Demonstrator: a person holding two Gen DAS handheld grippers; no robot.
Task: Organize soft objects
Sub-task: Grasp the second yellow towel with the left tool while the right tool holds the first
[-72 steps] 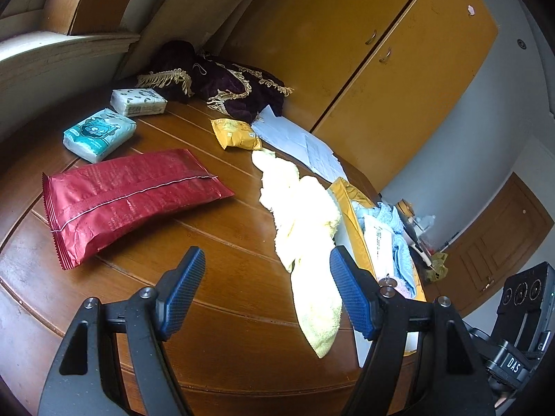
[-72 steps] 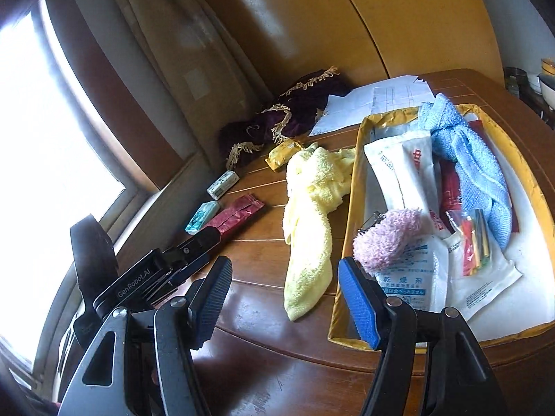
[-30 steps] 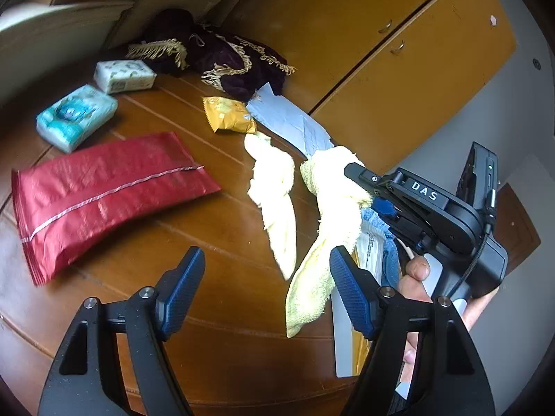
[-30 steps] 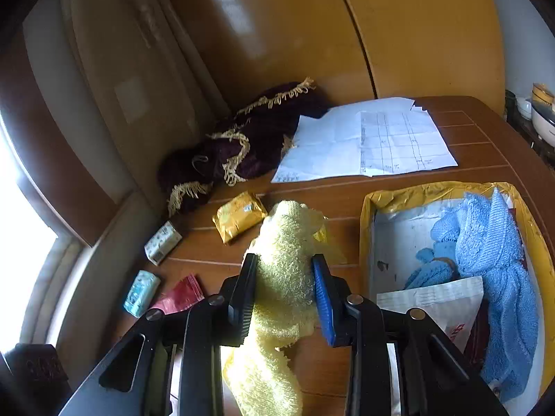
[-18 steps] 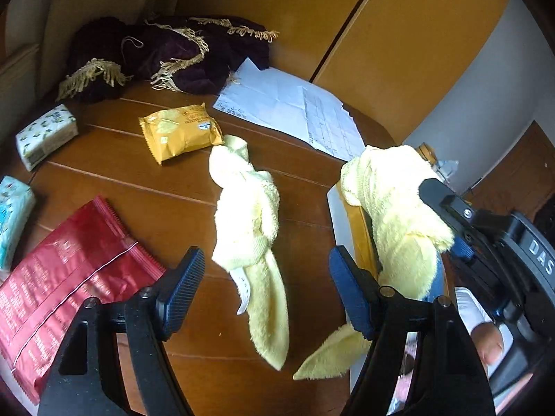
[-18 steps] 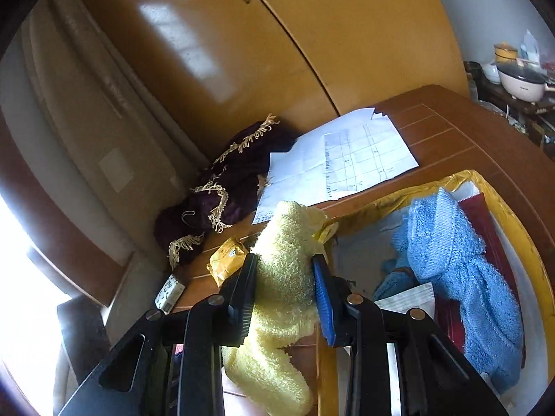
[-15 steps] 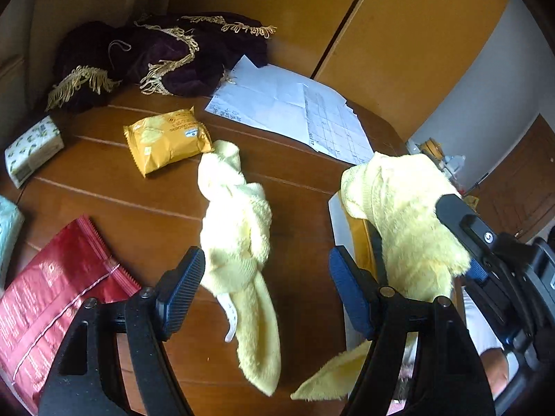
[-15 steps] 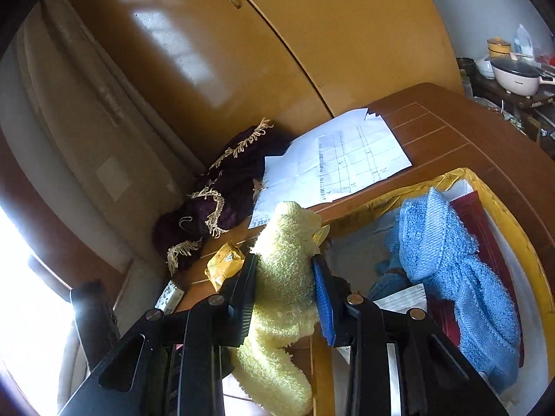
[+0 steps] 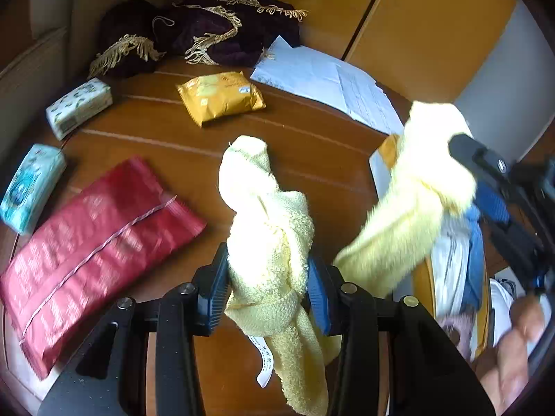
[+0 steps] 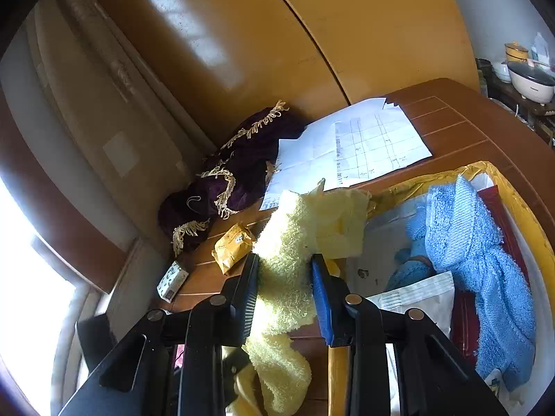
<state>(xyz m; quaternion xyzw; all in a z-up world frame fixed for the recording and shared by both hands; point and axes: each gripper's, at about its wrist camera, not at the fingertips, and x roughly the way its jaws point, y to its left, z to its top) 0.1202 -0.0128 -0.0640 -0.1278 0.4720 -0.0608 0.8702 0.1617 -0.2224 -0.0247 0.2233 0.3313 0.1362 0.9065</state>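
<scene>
Yellow towel (image 9: 267, 228) is now clamped in the left gripper (image 9: 267, 287) and lifted off the table (image 9: 312, 145), where it lay half a second ago. The right gripper (image 10: 284, 294) stays clenched on its other end, beside the box (image 10: 520, 204). Judgement: ready for folding or boxing.

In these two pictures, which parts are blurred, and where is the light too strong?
Left wrist view: motion blur smears the red packet, the person's hand and the yellow towel in the right tool; sunlight bleaches the top of the near towel. Right wrist view: mostly sharp, but the window is blown out white and glare streaks the cabinet door.
</scene>
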